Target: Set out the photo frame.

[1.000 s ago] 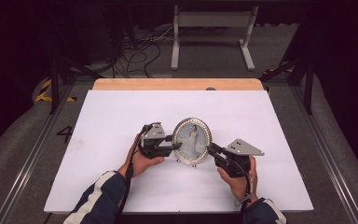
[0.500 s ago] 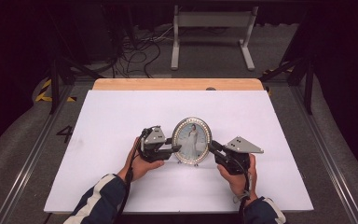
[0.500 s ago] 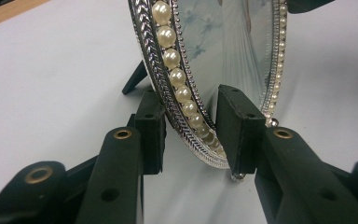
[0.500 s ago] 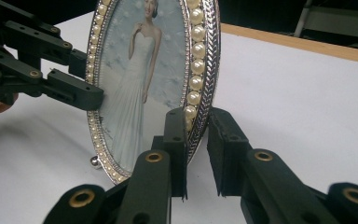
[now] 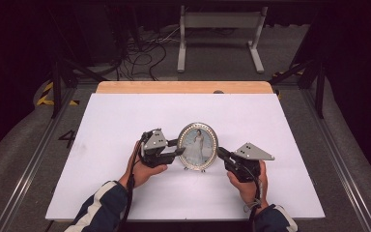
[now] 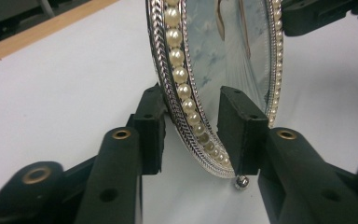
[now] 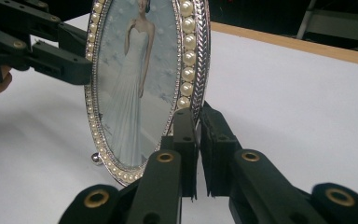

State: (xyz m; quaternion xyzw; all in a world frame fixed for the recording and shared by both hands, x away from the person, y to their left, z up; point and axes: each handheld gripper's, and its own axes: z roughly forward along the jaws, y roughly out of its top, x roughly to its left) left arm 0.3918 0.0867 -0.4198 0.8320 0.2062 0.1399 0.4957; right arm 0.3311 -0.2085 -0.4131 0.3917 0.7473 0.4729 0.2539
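An oval silver photo frame (image 5: 198,145) edged with pearls stands upright on the white table top (image 5: 270,125), showing a woman in a white dress. My left gripper (image 5: 179,147) is shut on its left rim; in the left gripper view one pad sits behind the rim (image 6: 182,70) and one on the glass, around my left gripper's (image 6: 191,121) gap. My right gripper (image 5: 220,153) holds the right rim. Its jaws have just been closing, and in the right gripper view the frame (image 7: 135,93) edge is pinched between the nearly touching pads of my right gripper (image 7: 198,135).
A wooden strip (image 5: 183,87) runs along the table's far edge. Beyond it on the floor are cables (image 5: 145,53) and a white metal stand (image 5: 220,34). Dark rails flank the table on both sides. White surface spreads around the frame.
The right gripper's jaws have drawn together on the frame's right rim. Frame and both hands have stayed where they were.
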